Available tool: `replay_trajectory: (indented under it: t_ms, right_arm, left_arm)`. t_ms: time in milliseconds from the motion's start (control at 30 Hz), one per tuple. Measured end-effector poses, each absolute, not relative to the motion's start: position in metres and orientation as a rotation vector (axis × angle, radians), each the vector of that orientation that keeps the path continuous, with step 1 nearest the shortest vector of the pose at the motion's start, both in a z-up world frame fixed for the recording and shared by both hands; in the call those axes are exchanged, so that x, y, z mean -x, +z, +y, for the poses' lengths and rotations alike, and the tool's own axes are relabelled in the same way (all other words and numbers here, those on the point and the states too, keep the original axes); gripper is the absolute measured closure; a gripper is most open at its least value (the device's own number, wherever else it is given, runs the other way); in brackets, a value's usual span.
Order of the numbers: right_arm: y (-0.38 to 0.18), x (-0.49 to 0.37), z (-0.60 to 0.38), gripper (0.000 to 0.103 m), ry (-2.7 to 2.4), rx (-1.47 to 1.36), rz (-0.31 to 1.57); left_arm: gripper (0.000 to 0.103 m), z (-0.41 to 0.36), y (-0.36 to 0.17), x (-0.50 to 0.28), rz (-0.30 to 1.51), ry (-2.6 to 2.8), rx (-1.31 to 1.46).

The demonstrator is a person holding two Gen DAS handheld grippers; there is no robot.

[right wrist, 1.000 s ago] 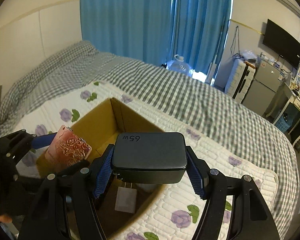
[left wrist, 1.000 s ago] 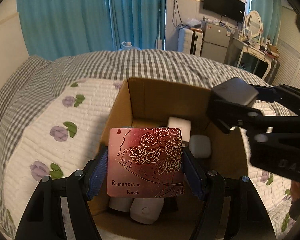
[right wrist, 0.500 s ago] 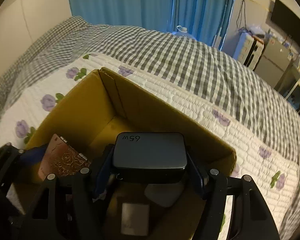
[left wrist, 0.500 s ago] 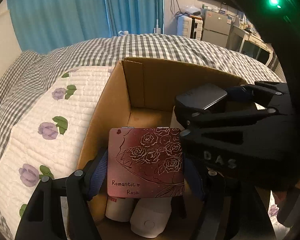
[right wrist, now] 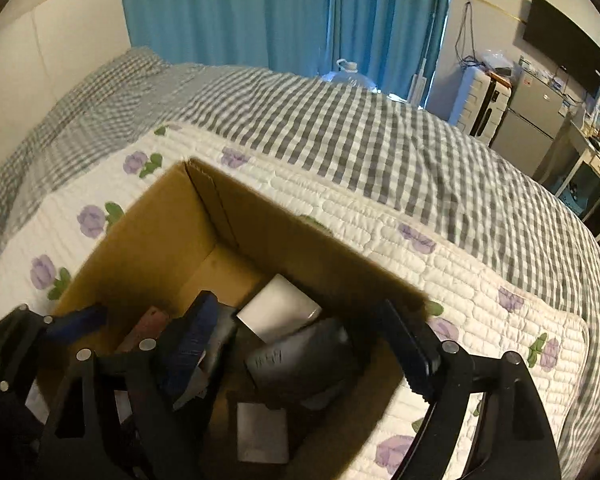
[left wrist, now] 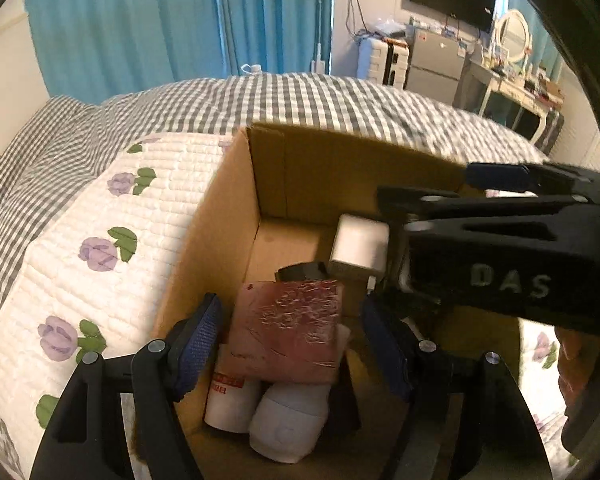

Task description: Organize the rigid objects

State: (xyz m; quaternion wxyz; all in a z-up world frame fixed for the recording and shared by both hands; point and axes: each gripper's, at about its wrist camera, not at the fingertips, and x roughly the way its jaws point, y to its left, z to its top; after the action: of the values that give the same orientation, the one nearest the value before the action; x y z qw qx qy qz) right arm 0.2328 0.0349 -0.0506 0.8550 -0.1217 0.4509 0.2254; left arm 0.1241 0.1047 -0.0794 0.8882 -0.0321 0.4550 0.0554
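Two items seen released into cardboard box (left wrist: 220, 216): red rose-print tin (left wrist: 288, 332) lower centre, atop white bottles (left wrist: 260, 408); dark charger (right wrist: 304, 354) lower centre. Left gripper (left wrist: 296, 340) spread, tin unpressed. Right gripper (right wrist: 300, 344) just opened, charger free. Drop-off judged complete; next move: grippers to be lifted clear.

— Where do we find the cardboard box (left wrist: 228, 216)?
— On the quilt (left wrist: 100, 248), atop the checked bedspread (right wrist: 340, 120).
— And inside it?
— We see the tin (left wrist: 288, 332) lying on two bottles (left wrist: 260, 408) at the near wall, the charger (right wrist: 304, 356) just beside a white block (right wrist: 278, 312) towards the far wall.
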Motion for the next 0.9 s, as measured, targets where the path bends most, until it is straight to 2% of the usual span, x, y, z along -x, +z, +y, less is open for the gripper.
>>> replay_trajectory:
  t_ms: [233,500,667,733,900]
  right_arm:
    - [0.004,-0.217,0.005,0.019,0.427,0.219,0.863]
    - [0.090,-0.172,-0.037,0.012,0.371,0.195,0.701]
    - [0.131,-0.133,-0.063,0.003,0.331,0.182,0.608]
    - [0.140,-0.115,-0.073,0.000,0.319,0.175,0.574]
    - [0.143,-0.077,-0.095,0.000,0.276,0.155,0.523]
  left_arm:
    - [0.028,0.098,-0.029,-0.112,0.861,0.147,0.056]
    - [0.027,0.084,0.040,-0.079,0.716,0.152,0.017]
    - [0.025,0.073,0.071,-0.051,0.601,0.143,0.001]
    - [0.024,0.069,0.078,-0.041,0.557,0.140,0.009]
    - [0.022,0.062,0.080,-0.008,0.455,0.117,0.035]
